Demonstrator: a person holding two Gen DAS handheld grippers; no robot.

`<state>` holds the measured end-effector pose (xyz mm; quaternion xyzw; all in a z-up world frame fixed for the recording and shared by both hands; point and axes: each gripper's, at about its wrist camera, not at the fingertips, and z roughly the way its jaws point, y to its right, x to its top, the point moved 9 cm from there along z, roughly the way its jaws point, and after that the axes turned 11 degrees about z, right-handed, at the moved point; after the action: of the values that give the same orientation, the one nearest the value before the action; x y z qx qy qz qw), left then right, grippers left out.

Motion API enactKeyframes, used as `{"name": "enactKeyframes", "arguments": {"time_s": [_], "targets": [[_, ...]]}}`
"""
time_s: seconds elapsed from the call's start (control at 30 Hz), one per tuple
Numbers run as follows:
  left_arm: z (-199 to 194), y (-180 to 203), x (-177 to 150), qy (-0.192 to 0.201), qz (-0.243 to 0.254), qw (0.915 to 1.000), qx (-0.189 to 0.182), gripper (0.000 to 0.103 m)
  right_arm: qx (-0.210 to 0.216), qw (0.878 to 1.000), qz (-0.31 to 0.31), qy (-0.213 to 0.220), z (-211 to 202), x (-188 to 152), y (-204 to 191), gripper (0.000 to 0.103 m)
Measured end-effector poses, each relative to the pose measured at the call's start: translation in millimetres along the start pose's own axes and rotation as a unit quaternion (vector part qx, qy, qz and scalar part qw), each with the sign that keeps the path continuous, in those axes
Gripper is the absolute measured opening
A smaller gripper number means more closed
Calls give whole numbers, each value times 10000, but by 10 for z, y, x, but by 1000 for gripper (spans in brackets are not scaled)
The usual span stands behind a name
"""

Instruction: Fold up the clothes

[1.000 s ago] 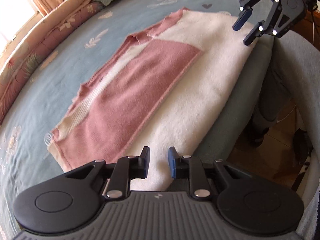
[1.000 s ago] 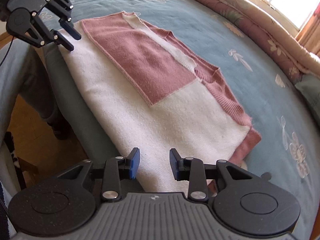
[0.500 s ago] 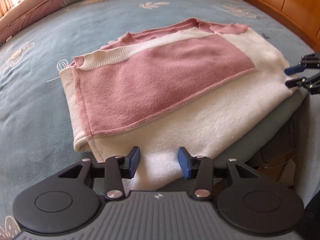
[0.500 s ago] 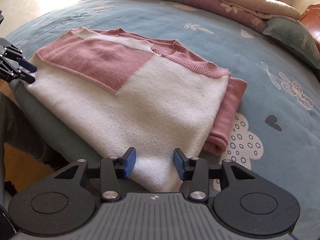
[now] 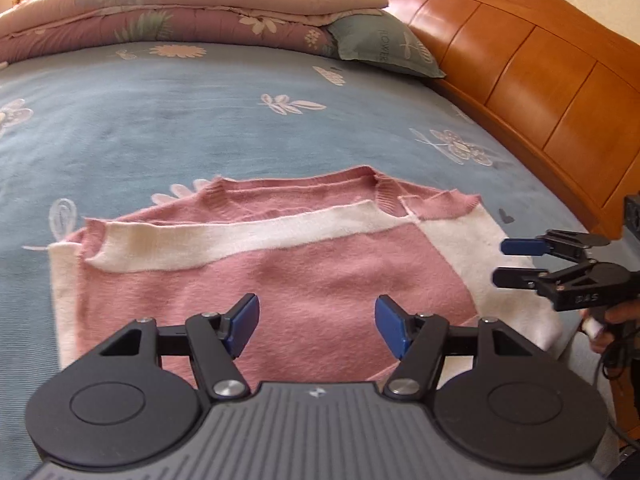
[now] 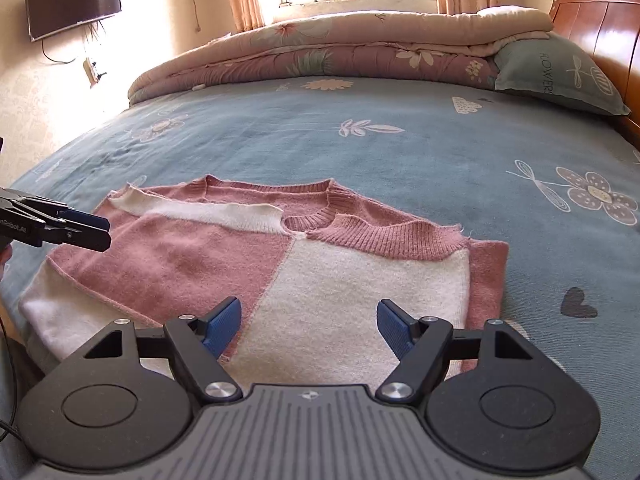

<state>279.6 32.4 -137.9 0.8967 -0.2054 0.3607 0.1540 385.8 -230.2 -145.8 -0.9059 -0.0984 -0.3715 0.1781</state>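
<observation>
A pink and white knit sweater [image 5: 280, 272] lies folded into a rectangle near the bed's front edge; it also shows in the right wrist view [image 6: 304, 264]. My left gripper [image 5: 316, 326] is open and empty, hovering over the sweater's near edge on its left half. My right gripper [image 6: 310, 324] is open and empty over the near edge of the right half. In the left wrist view the right gripper [image 5: 500, 262] shows at the sweater's right side. In the right wrist view the left gripper [image 6: 106, 232] shows at the sweater's left side.
The blue flowered bedsheet [image 6: 360, 152] spreads beyond the sweater. A rolled quilt [image 6: 340, 48] and a green pillow [image 6: 560, 72] lie at the far side. A wooden headboard [image 5: 520, 80] runs along the right. A wall TV [image 6: 72, 0] hangs at far left.
Both grippers have swung round to face across the bed and their jaws have opened wider. The sweater has not moved.
</observation>
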Motion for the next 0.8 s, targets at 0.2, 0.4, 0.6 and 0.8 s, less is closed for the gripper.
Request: {"name": "enactKeyframes", "arguments": {"time_s": [0.2,0.4,0.6,0.8], "targets": [[295,-316,138,150,-162,9989,424,65,-8,9994,347,-40,155,-101,225,87],[318,-409,320,154,-330,9974,622,64,-103,9990,418,99,167,-1,274,89],[181,192,320,303,-103,9987,-390,73,460,9985,186,234,126,102,-75,93],[481,54,284,267,-238,9993,-114,74,333,9993,25,159,420,-3,-114,95]]}}
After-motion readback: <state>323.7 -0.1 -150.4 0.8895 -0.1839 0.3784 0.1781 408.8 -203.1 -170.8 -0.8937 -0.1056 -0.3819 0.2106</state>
